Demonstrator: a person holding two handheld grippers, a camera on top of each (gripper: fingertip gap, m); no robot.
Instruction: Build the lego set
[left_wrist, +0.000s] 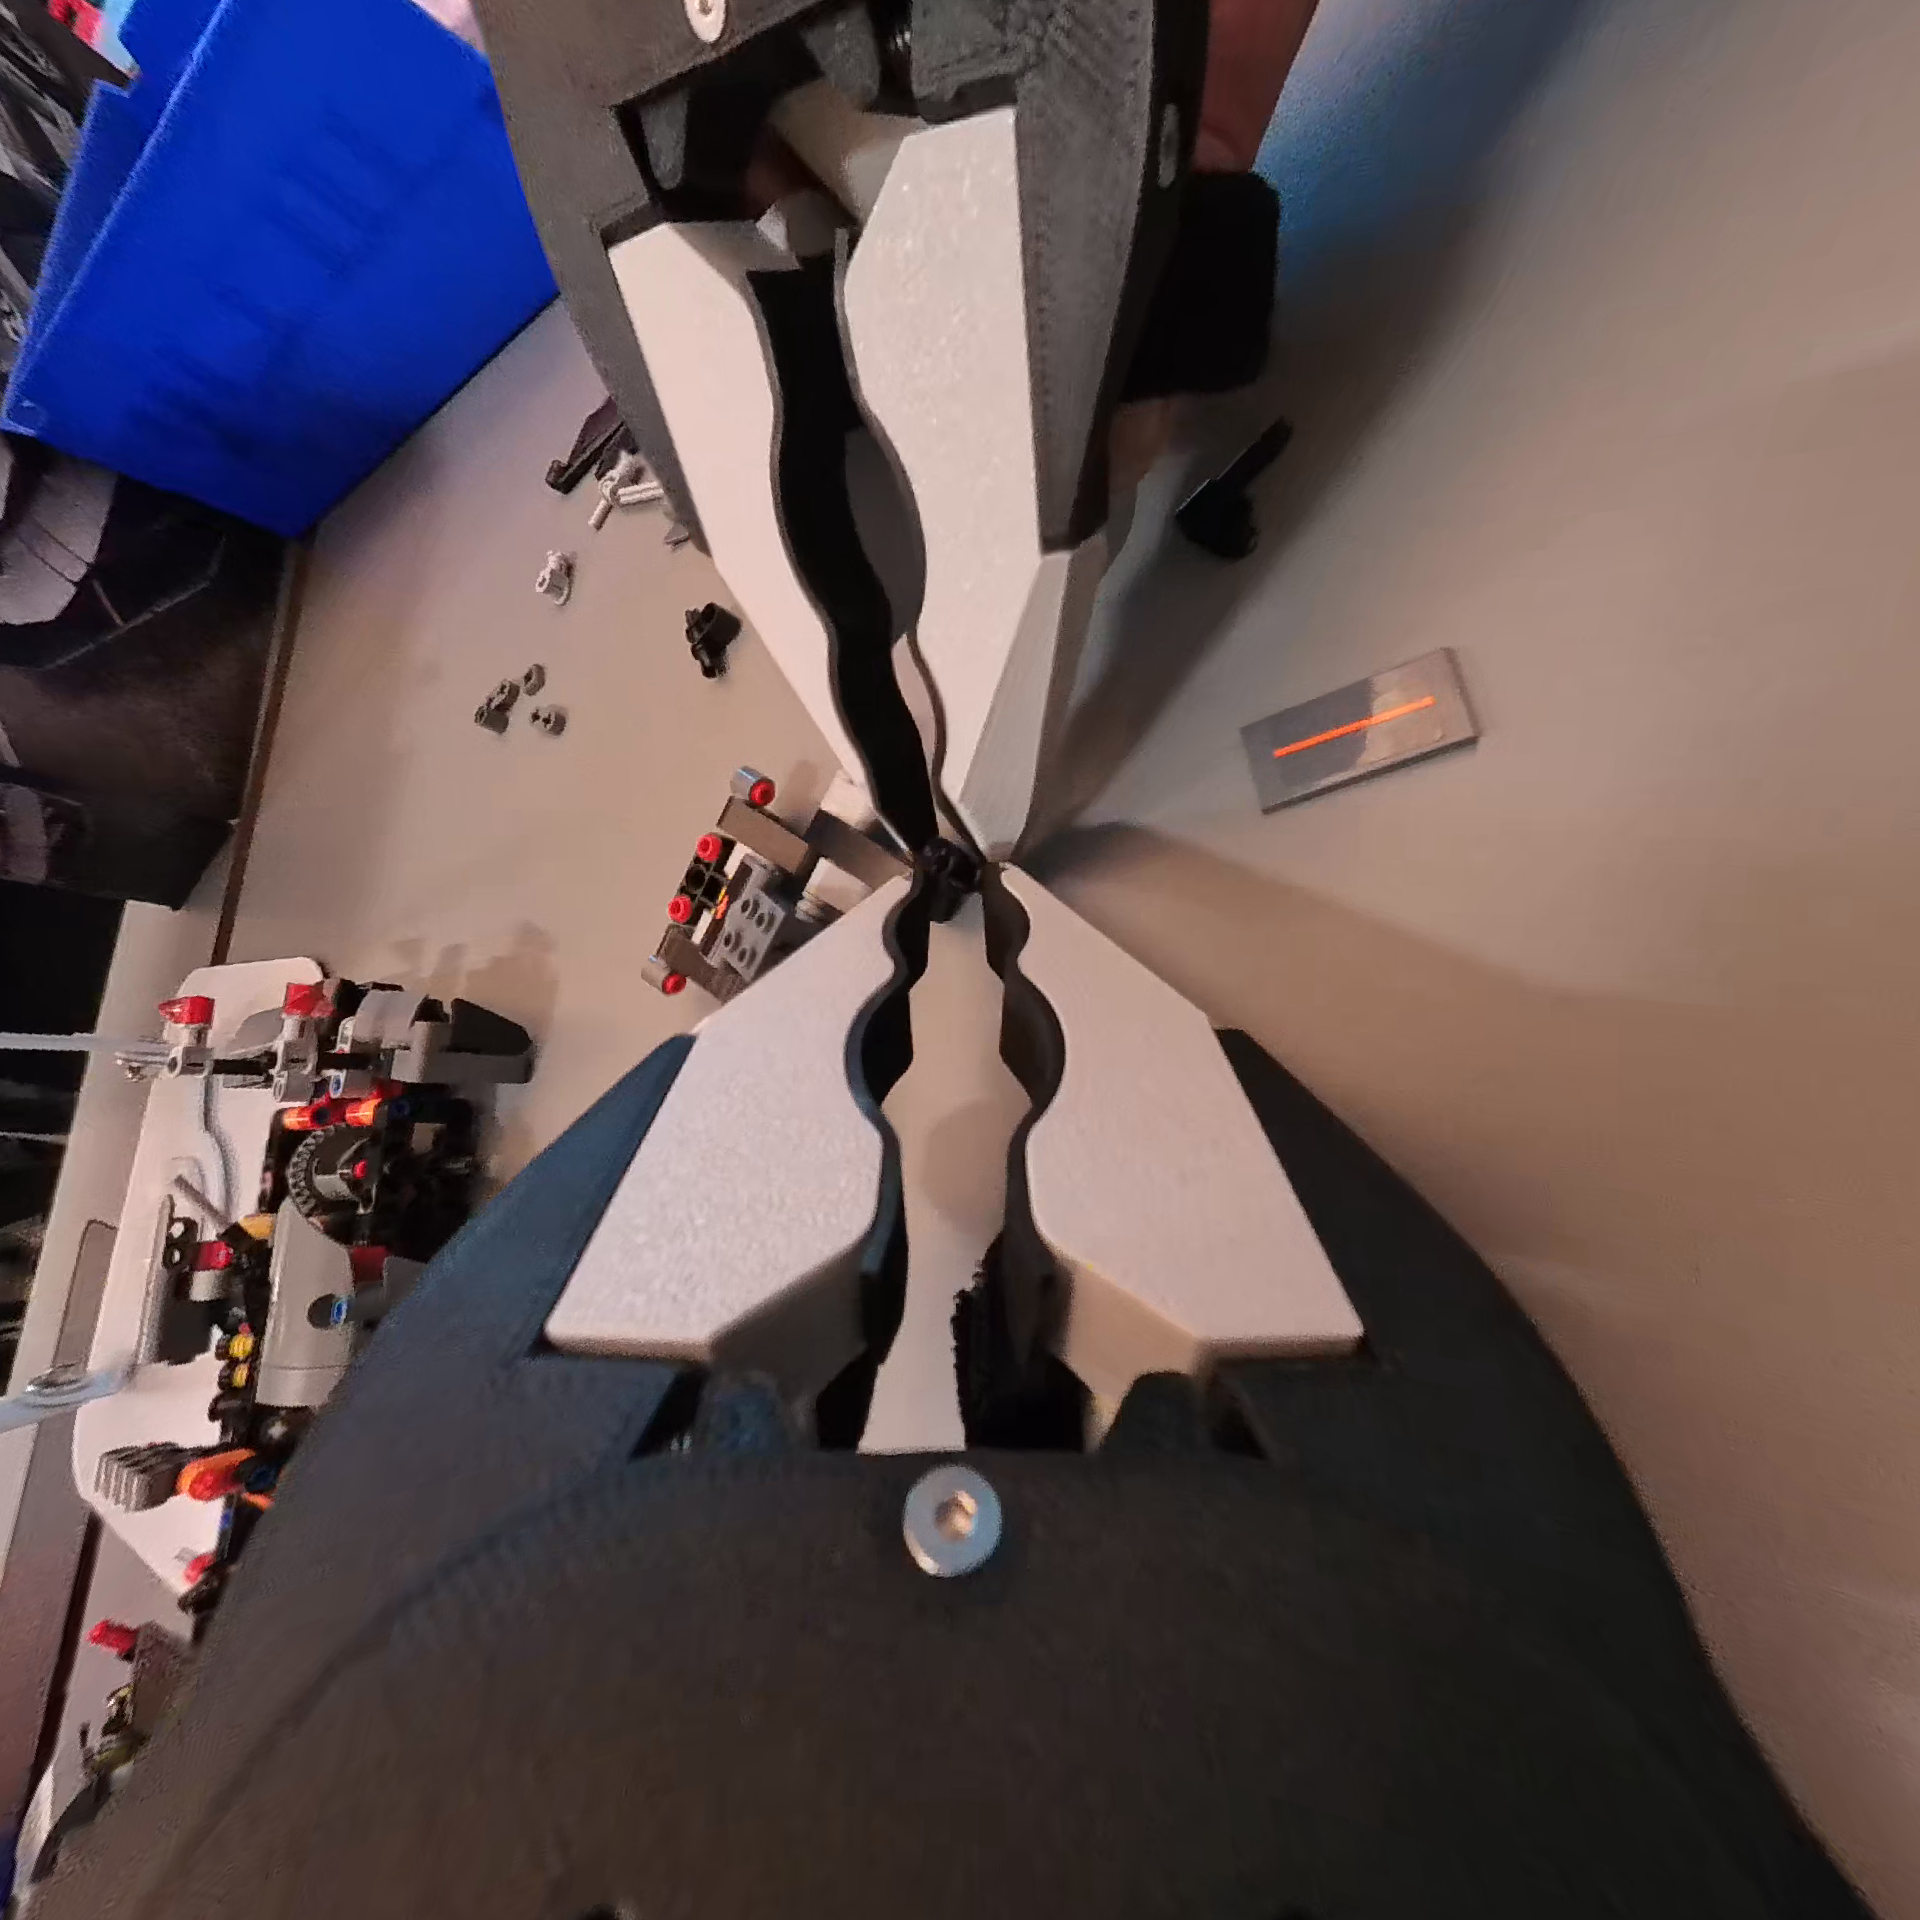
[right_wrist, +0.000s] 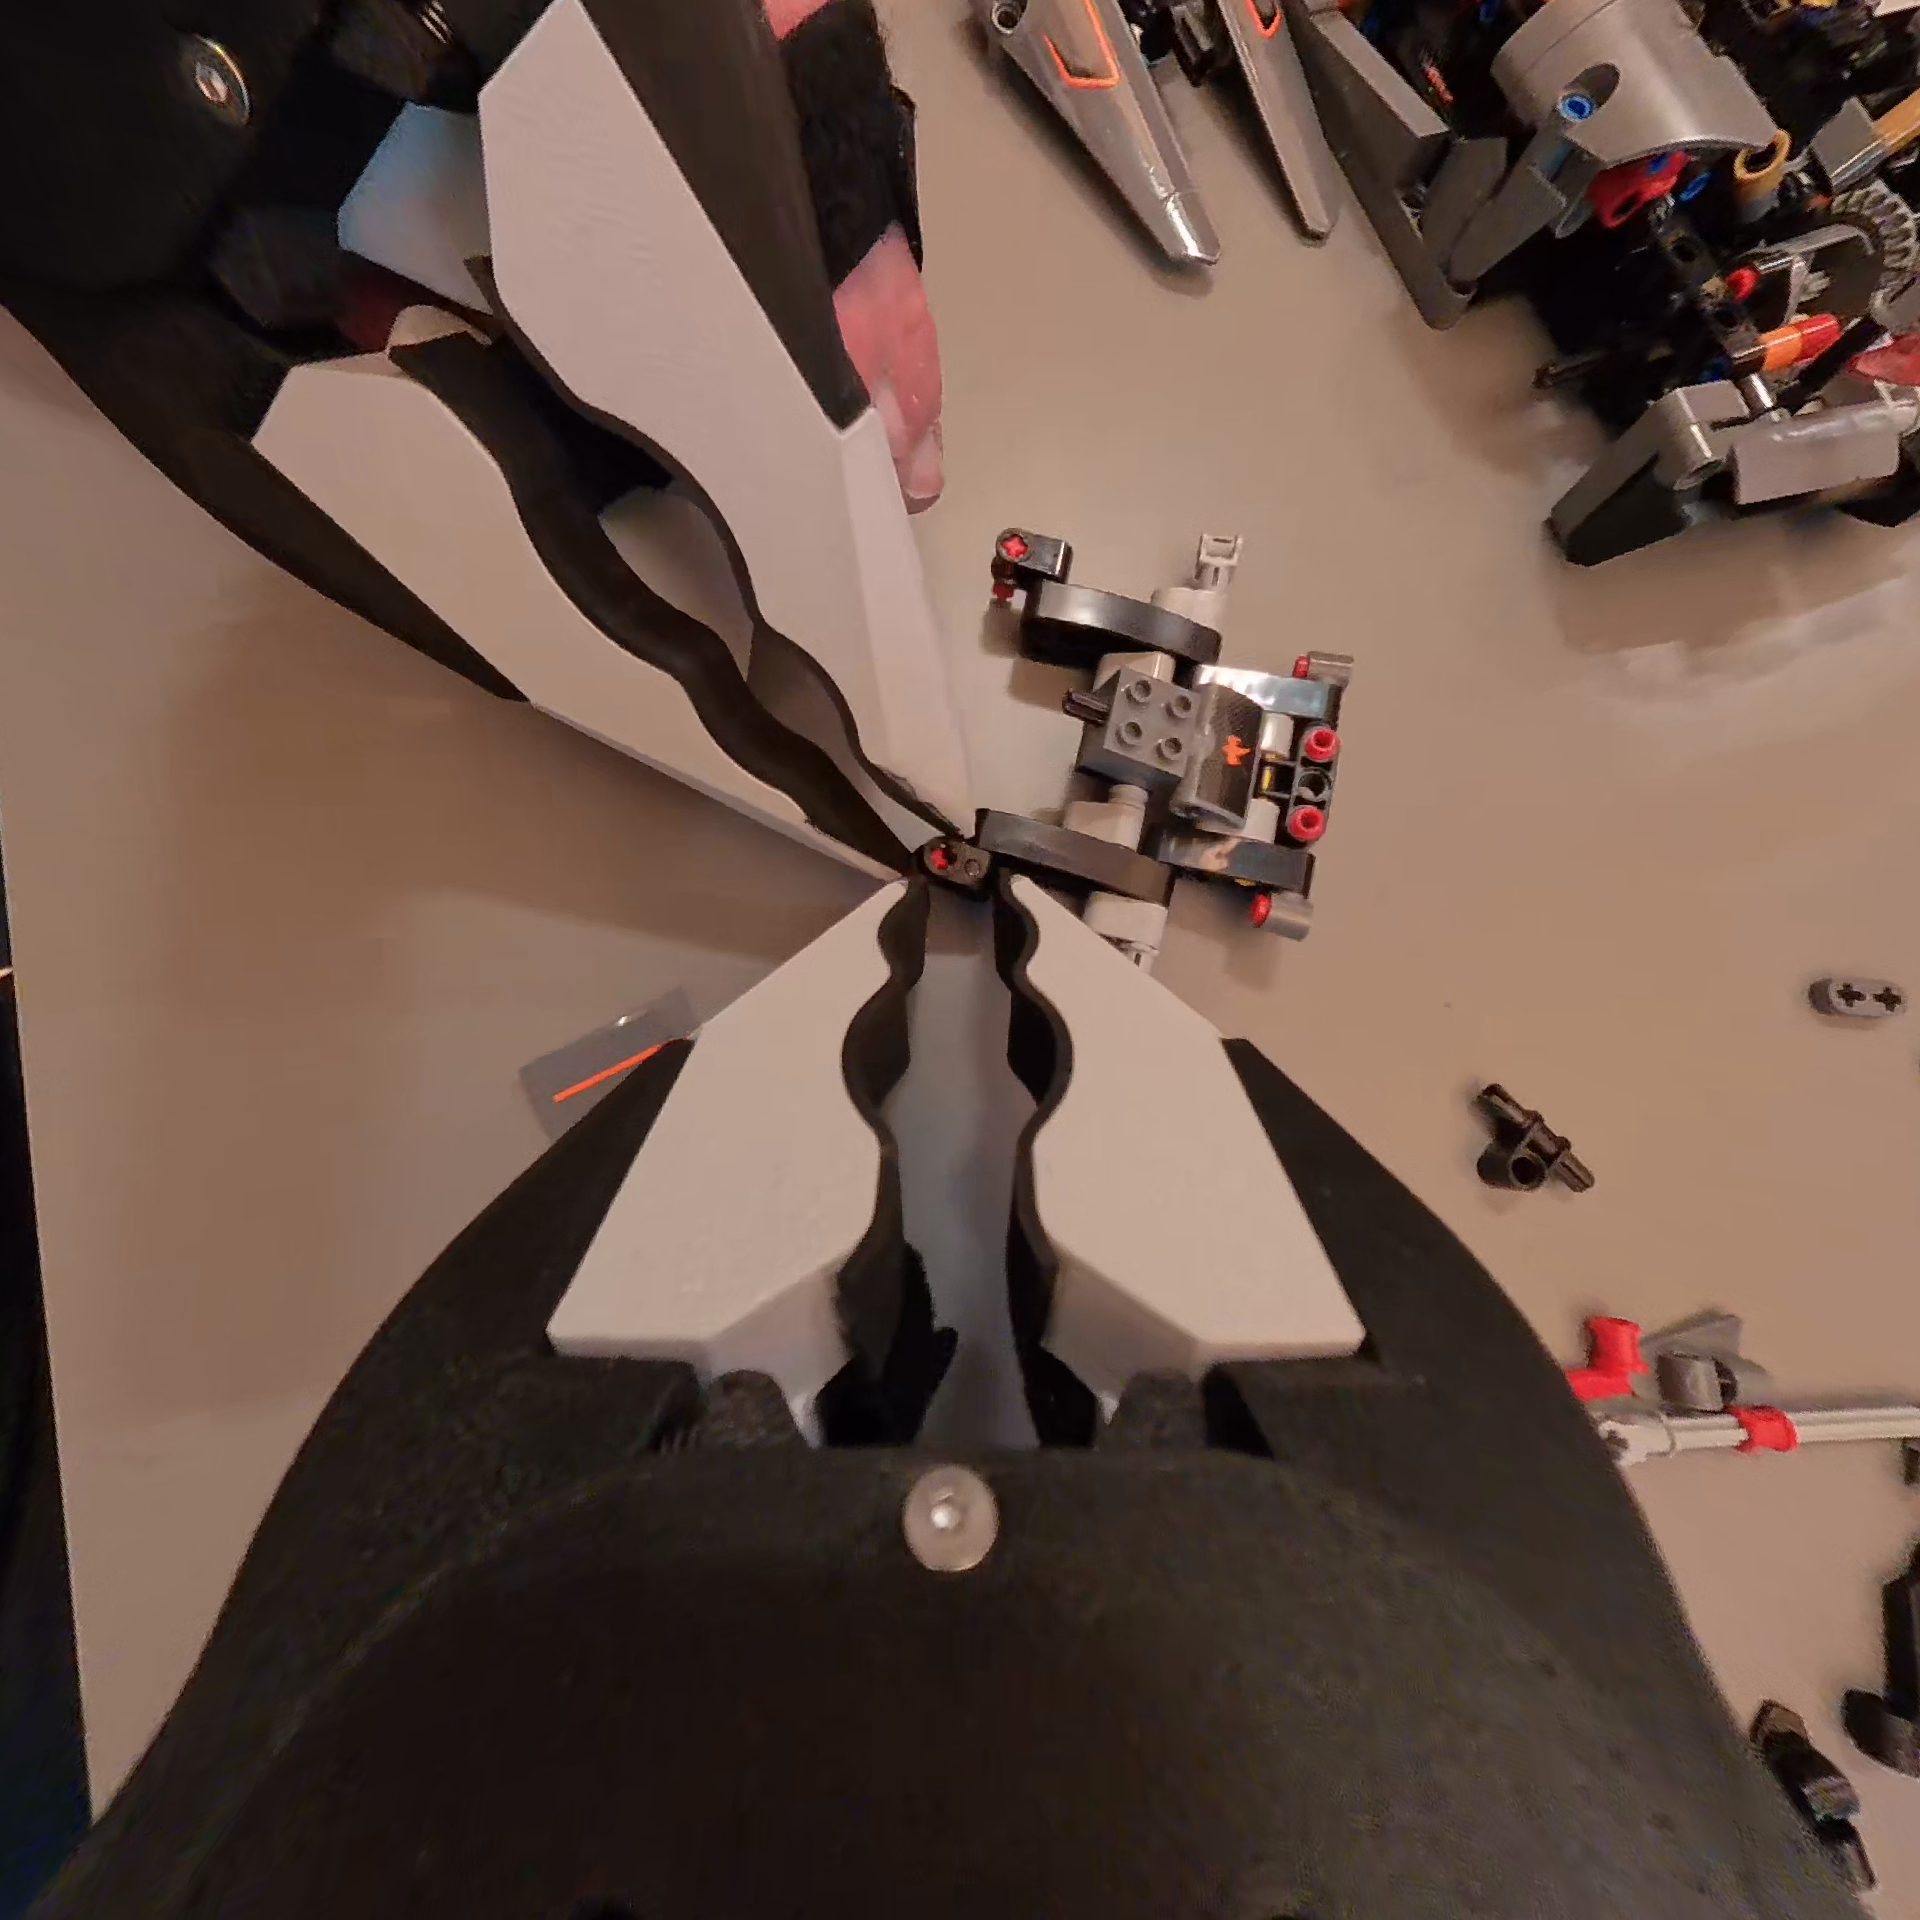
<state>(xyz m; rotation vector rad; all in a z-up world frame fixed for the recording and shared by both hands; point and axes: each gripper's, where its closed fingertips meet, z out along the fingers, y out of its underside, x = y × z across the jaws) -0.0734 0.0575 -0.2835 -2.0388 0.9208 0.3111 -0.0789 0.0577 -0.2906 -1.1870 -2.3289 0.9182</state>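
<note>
Both sets of fingers meet tip to tip over one spot. The right gripper (right_wrist: 951, 883) has its fingers drawn narrow around a small black connector (right_wrist: 954, 862) with a red pin end, at the corner of the small sub-assembly (right_wrist: 1174, 748). The left gripper (left_wrist: 948, 881) comes in from the opposite side, its fingers nearly shut, tips at the same connector; which pair bears the grip I cannot tell for sure.

The sub-assembly lies flat on the surface (right_wrist: 1351, 1143): black curved arms, a grey studded block, red pin ends. It looks only partly built, and this connector seems to be the piece now being seated or adjusted. Beyond the sub-assembly stands the large model (right_wrist: 1704, 260), much further along, with gears and grey panels, so most of the build seems done and this module is probably still to be joined to it.

Around the sub-assembly lie loose parts: a black pin connector (right_wrist: 1527, 1153), a grey lift arm (right_wrist: 1860, 1000), a red-and-grey axle piece (right_wrist: 1704, 1403) and a grey tile with an orange stripe (left_wrist: 1361, 729). A blue bin (left_wrist: 270, 260) stands well off. The two grippers crowd each other.
</note>
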